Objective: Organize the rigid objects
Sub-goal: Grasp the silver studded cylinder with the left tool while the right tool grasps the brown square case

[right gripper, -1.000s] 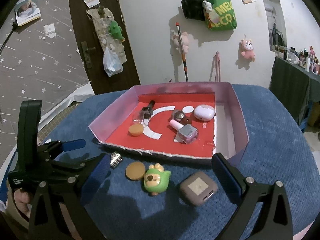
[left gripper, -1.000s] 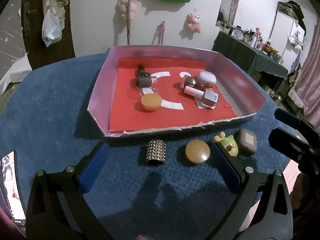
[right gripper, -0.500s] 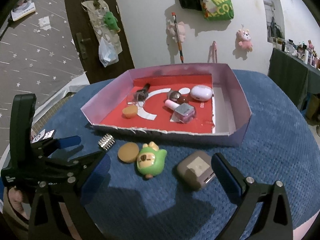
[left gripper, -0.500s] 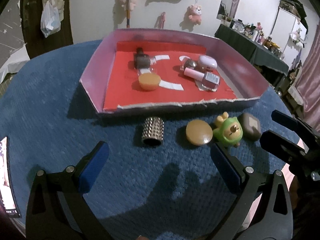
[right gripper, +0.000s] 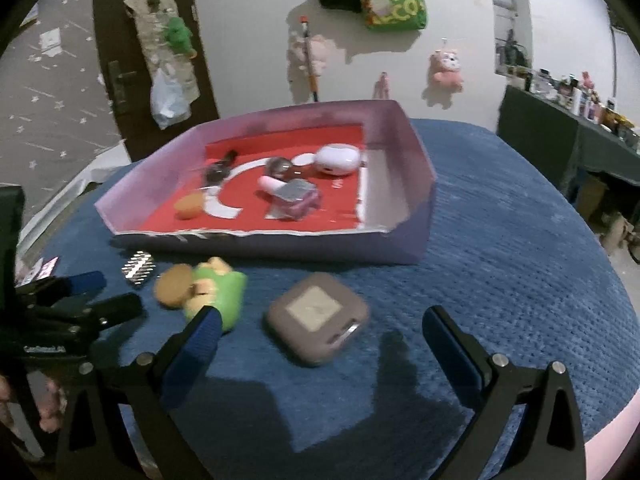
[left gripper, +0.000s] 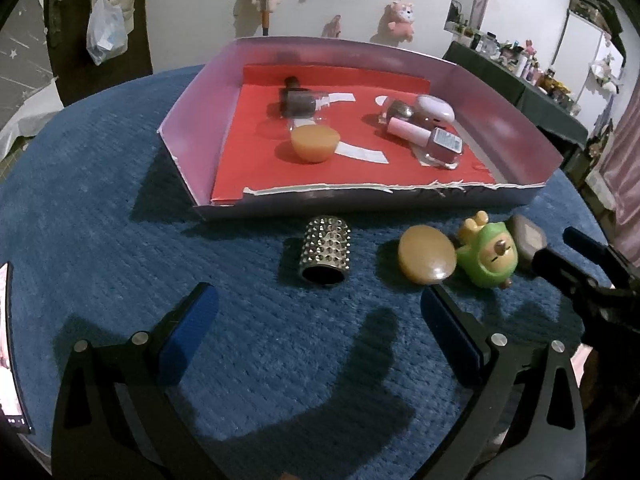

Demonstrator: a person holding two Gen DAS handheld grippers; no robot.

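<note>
A pink box with a red floor [left gripper: 512,128] [right gripper: 416,152] holds nail polish bottles, a tan cup and a white case. In front of it on the blue cloth lie a studded metal cylinder [left gripper: 326,256] [right gripper: 139,269], a tan round lid [left gripper: 427,260] [right gripper: 173,290], a green toy figure [left gripper: 488,258] [right gripper: 224,292] and a brown square case [left gripper: 528,240] [right gripper: 318,322]. My left gripper [left gripper: 320,322] is open and empty, just short of the cylinder. My right gripper [right gripper: 320,340] is open and empty, with the brown case between its fingers.
The blue cloth covers a round table; its edge [right gripper: 600,420] curves close at the right. A phone [left gripper: 10,360] lies at the left edge. A dark side table with clutter [right gripper: 568,132] stands at the far right. Plush toys hang on the wall.
Both grippers have moved forward and down towards the row of objects. The left one closes in on the studded cylinder, the right one on the brown case.
</note>
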